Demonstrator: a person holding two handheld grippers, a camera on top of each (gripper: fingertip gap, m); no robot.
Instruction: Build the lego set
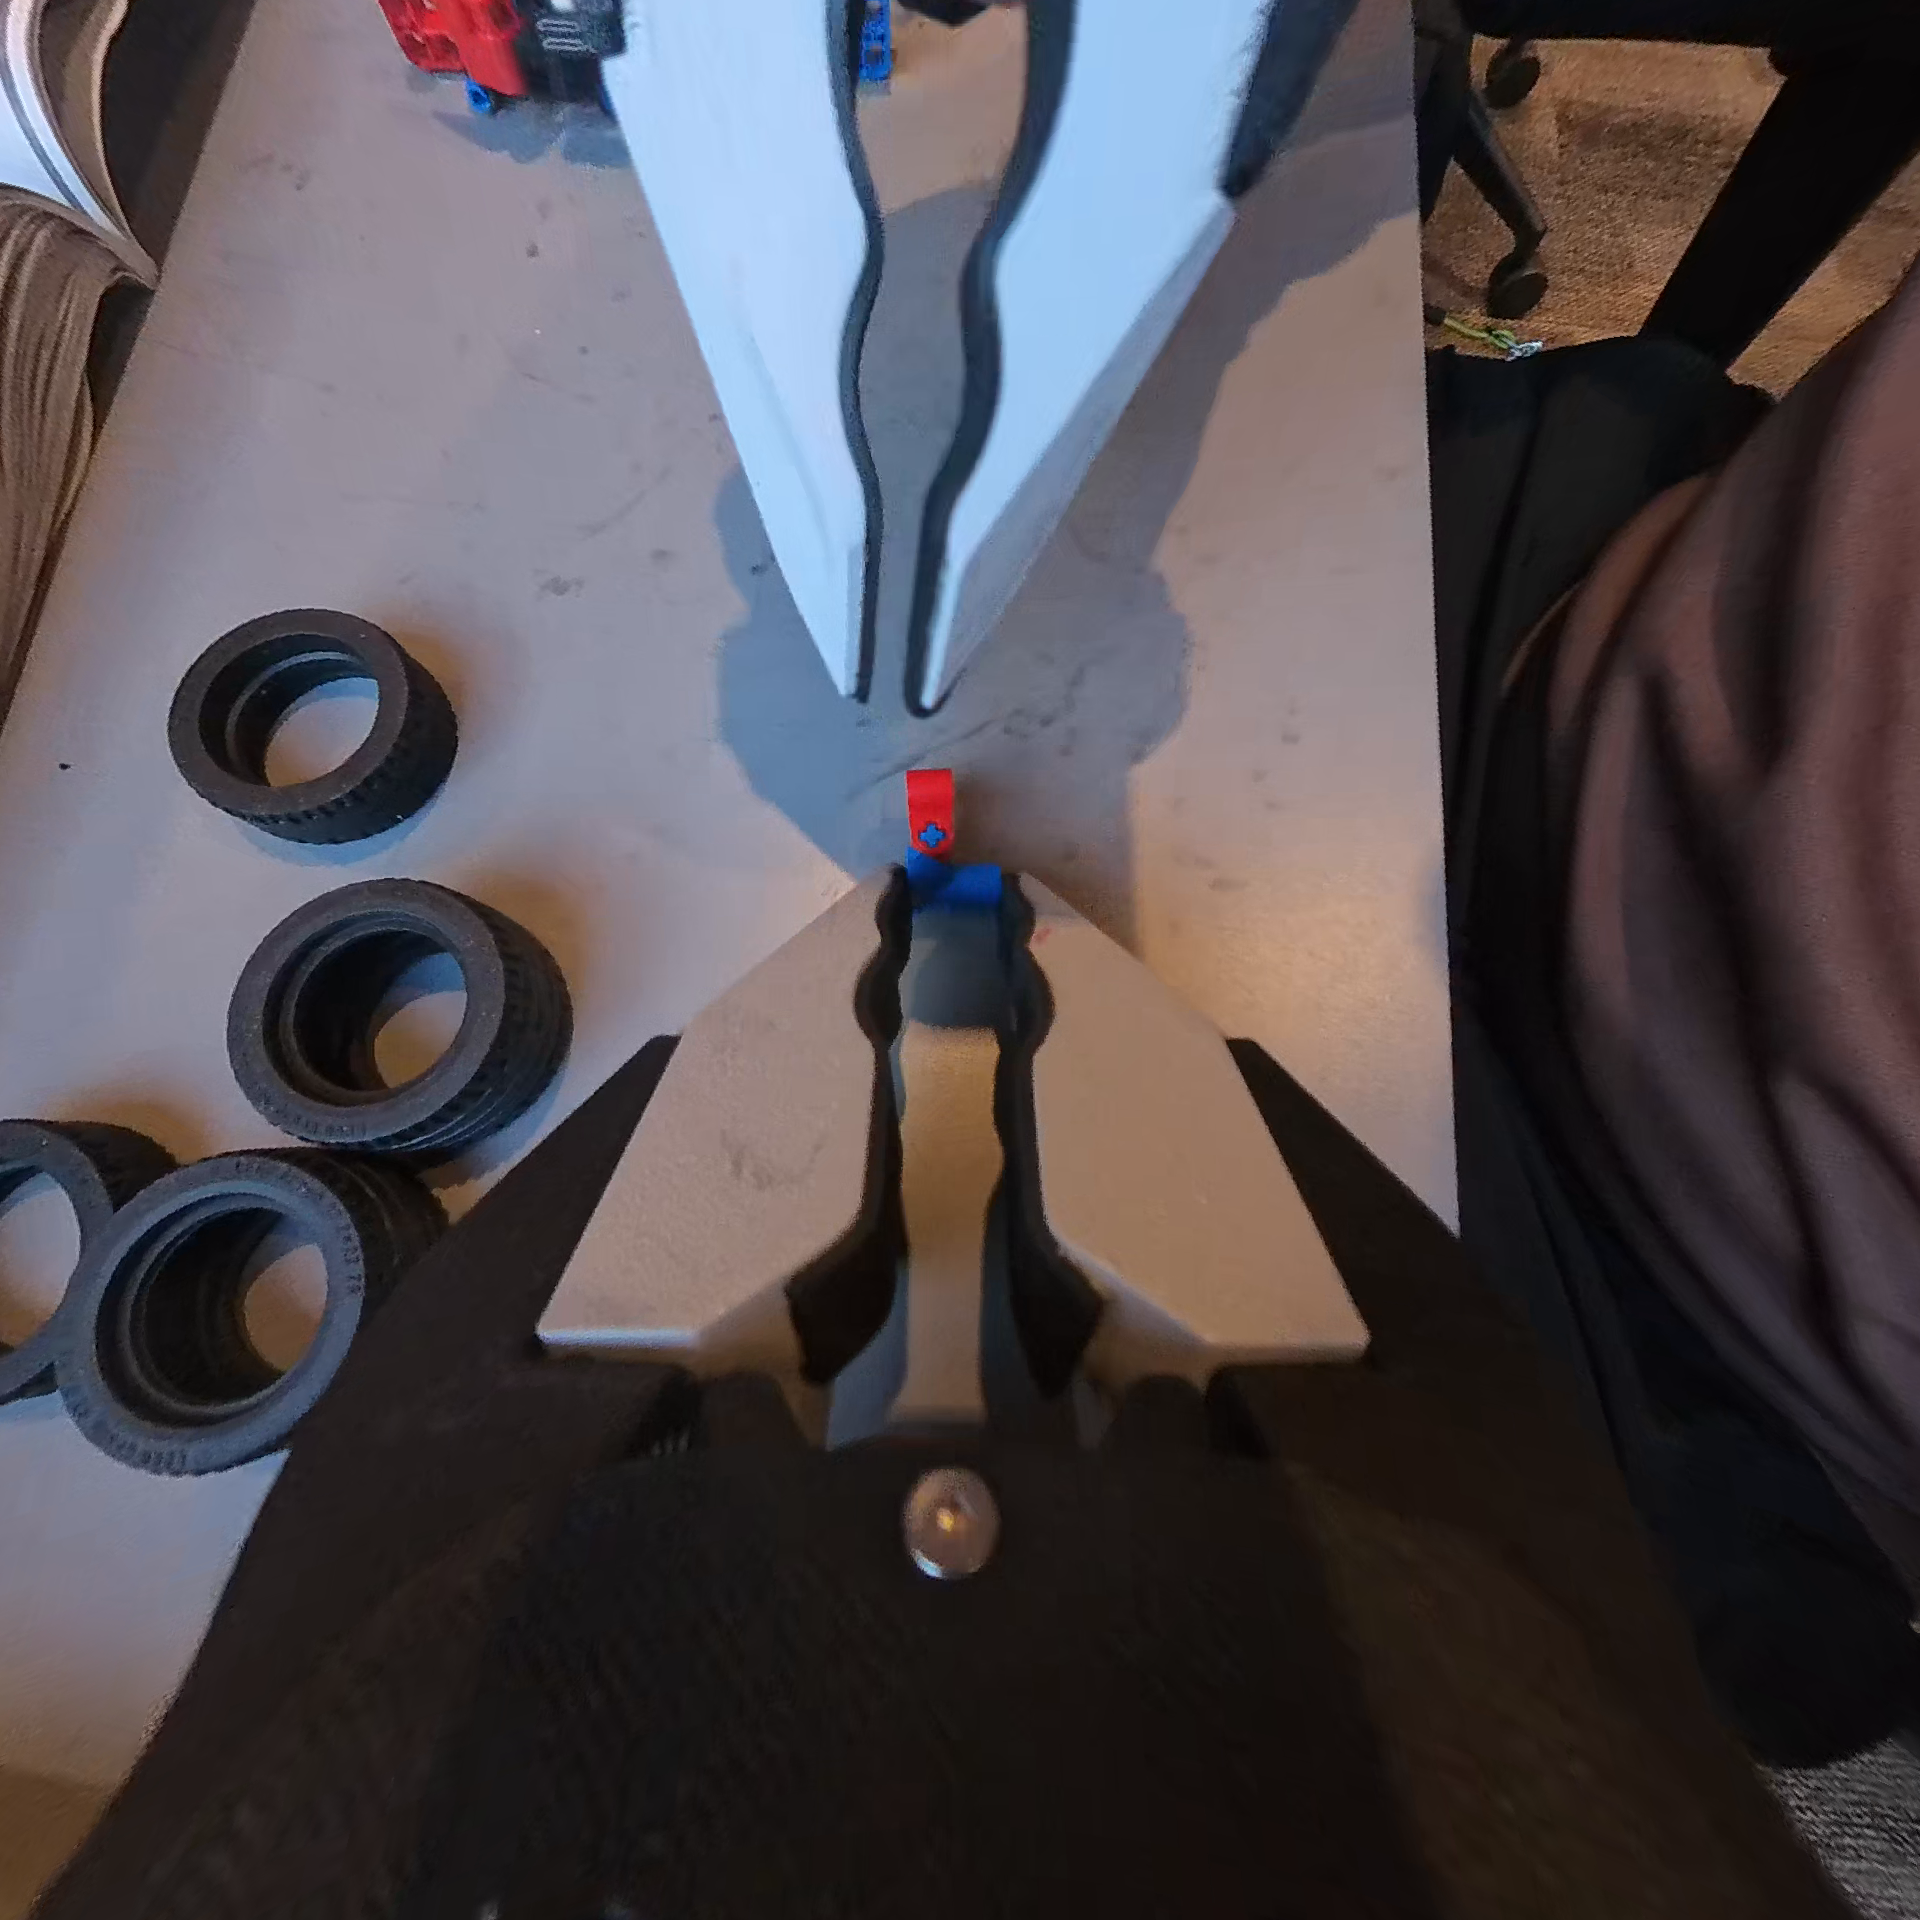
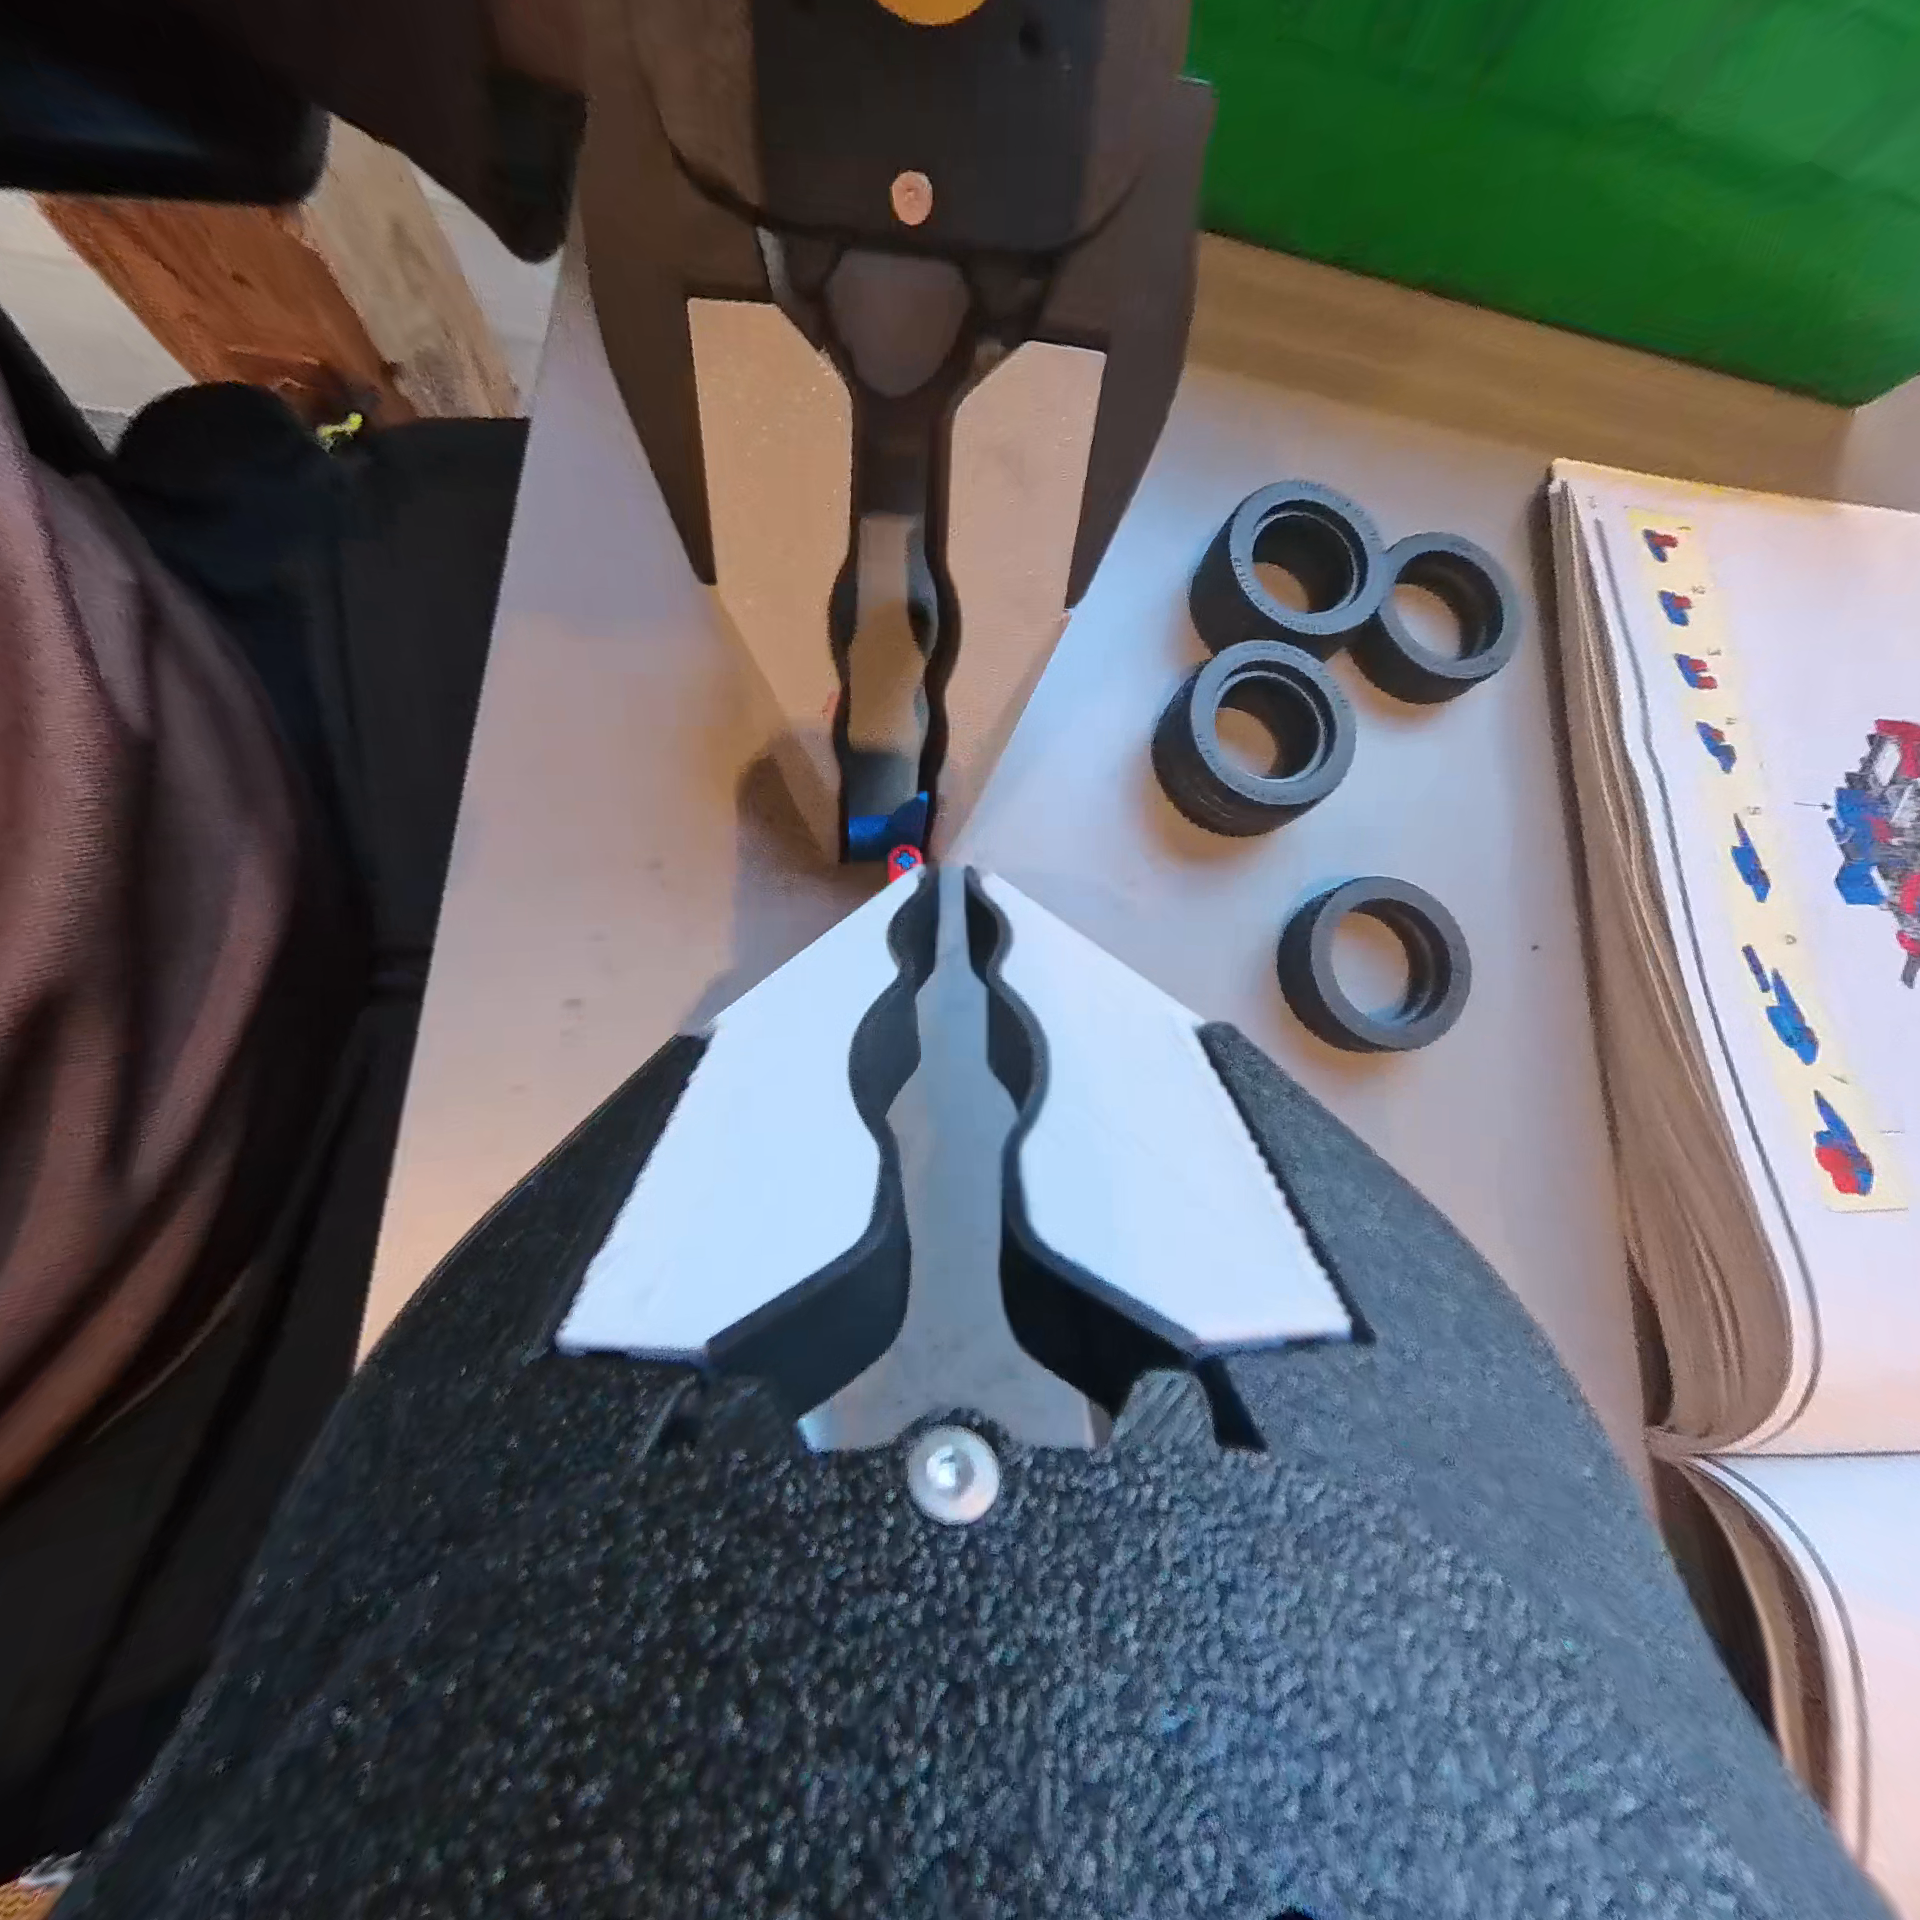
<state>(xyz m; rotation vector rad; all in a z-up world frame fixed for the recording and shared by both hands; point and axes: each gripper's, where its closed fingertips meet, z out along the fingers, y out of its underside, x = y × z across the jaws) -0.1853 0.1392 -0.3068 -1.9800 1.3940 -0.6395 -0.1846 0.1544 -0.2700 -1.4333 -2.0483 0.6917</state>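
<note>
Two small parts joined: a blue piece (image 1: pixel 956 885) carries a red connector (image 1: pixel 928 816) on its cross axle. The left tool (image 1: pixel 956 894) pinches the blue piece at its tips, low over the worktop (image 1: pixel 468 468). The right tool (image 2: pixel 943 883), nearly pressed together and holding nothing visible, points at the red connector from the opposite side, just short of it. Judged step: seating the connector. The next move likely calls for a fine nudge or grip. Four black tyres (image 1: pixel 312 724) lie beside the blue piece; an open instruction booklet (image 2: pixel 1714 935) lies beyond them.
</note>
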